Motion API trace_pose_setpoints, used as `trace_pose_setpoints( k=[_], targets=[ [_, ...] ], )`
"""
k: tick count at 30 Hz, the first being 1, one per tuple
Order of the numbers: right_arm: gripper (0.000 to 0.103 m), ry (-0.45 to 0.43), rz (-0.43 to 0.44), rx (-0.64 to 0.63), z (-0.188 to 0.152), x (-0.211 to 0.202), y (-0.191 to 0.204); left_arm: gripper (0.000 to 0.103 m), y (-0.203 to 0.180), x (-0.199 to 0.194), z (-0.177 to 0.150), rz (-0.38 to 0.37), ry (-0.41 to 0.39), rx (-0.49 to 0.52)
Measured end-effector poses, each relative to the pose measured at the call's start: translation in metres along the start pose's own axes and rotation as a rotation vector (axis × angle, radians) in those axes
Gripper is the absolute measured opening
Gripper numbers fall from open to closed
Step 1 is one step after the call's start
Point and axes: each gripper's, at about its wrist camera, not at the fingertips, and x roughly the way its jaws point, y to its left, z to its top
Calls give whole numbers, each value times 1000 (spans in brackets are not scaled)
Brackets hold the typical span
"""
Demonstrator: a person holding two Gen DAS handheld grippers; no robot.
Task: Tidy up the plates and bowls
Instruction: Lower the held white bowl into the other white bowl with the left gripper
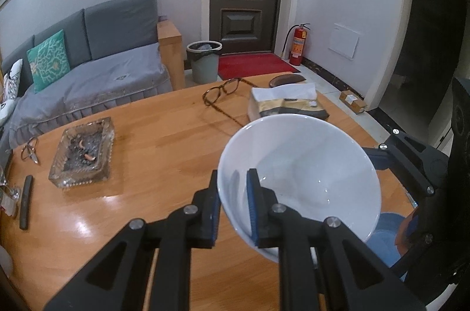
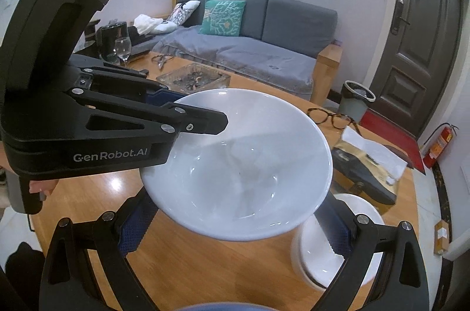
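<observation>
Bowl [image 1: 299,178], white, glazed, rigid and breakable, is shown lifted above the table [image 1: 147,152]. Its slippery rim is pinched by the narrowed left gripper [image 1: 233,205]; the right gripper [image 2: 235,225], jaws wide, brackets its underside.

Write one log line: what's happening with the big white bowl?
white bowl: lifted off table | left gripper: shut on rim | right gripper: open, beneath bowl

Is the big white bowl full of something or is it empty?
Empty. The white bowl shows only its bare shiny inside in both views, while the left gripper pinches its rim.
</observation>
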Motion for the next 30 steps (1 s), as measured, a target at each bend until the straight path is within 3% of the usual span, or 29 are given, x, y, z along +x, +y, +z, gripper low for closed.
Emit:
trace_pose_setpoints(
  k=[15, 30],
  targets=[
    [97, 4, -65, 50, -25, -29, -46, 14, -54, 24, 21, -46, 2, 25],
    [97, 30, -104, 90, -47, -33, -94, 14, -94, 69, 37, -87, 37, 72]
  ],
)
